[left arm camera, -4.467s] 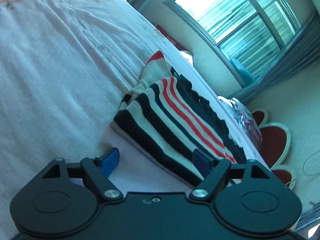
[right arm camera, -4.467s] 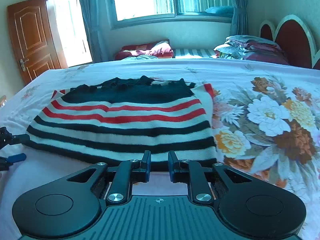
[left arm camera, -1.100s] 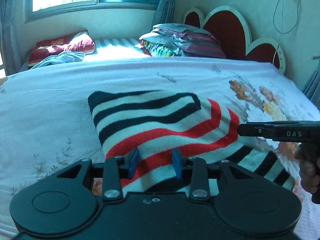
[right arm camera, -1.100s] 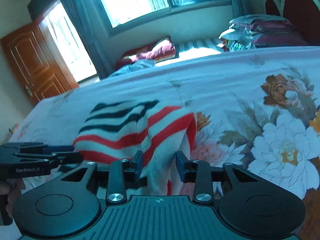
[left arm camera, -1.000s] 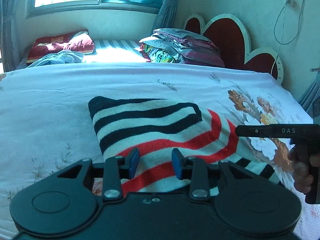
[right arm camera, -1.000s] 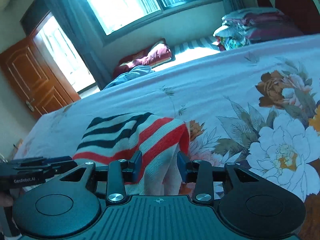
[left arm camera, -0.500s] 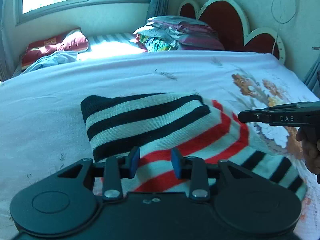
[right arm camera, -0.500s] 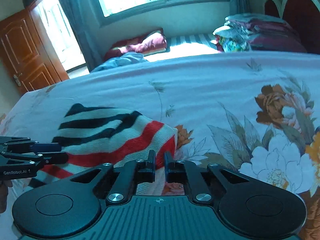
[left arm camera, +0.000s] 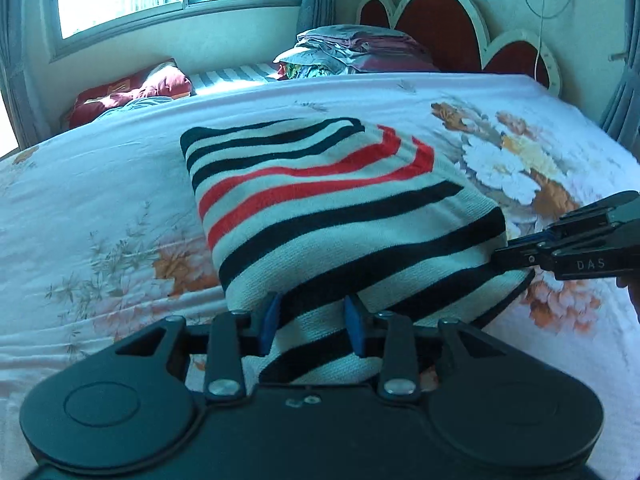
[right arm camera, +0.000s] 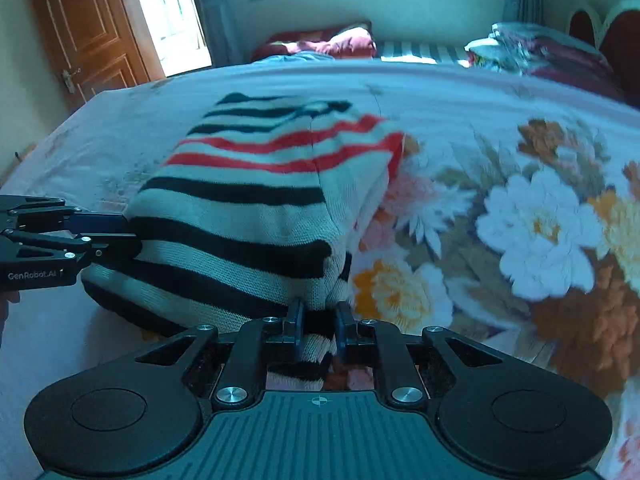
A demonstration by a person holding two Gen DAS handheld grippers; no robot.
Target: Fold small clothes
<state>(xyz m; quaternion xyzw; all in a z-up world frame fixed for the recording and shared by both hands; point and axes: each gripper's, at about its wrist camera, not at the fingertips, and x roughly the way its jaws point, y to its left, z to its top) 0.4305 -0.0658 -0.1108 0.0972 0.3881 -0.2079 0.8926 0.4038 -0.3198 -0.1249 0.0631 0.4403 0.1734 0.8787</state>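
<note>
A knitted sweater [left arm camera: 320,200] with black, white and red stripes lies folded on the flowered bedsheet [left arm camera: 100,200]. My left gripper [left arm camera: 312,320] holds the sweater's near edge at its left corner. Its blue pads [left arm camera: 272,316] press on the cloth while the jaws open slightly. My right gripper [right arm camera: 318,320] pinches the sweater [right arm camera: 260,200] at the near right corner. Those jaws are opening, with cloth still between the pads. In each wrist view the other gripper shows from the side: the right gripper [left arm camera: 508,256] and the left gripper [right arm camera: 120,236].
The bedsheet [right arm camera: 480,100] stretches wide to the right with big flower prints. A stack of folded bedding [left arm camera: 352,48] sits by the red headboard [left arm camera: 440,28]. A dark red pillow [left arm camera: 132,92] lies under the window. A wooden door [right arm camera: 84,40] stands at far left.
Both grippers have drawn back toward the near side with the sweater's edge, so black stripes now lie nearest them. The right jaws have narrowed onto the cloth.
</note>
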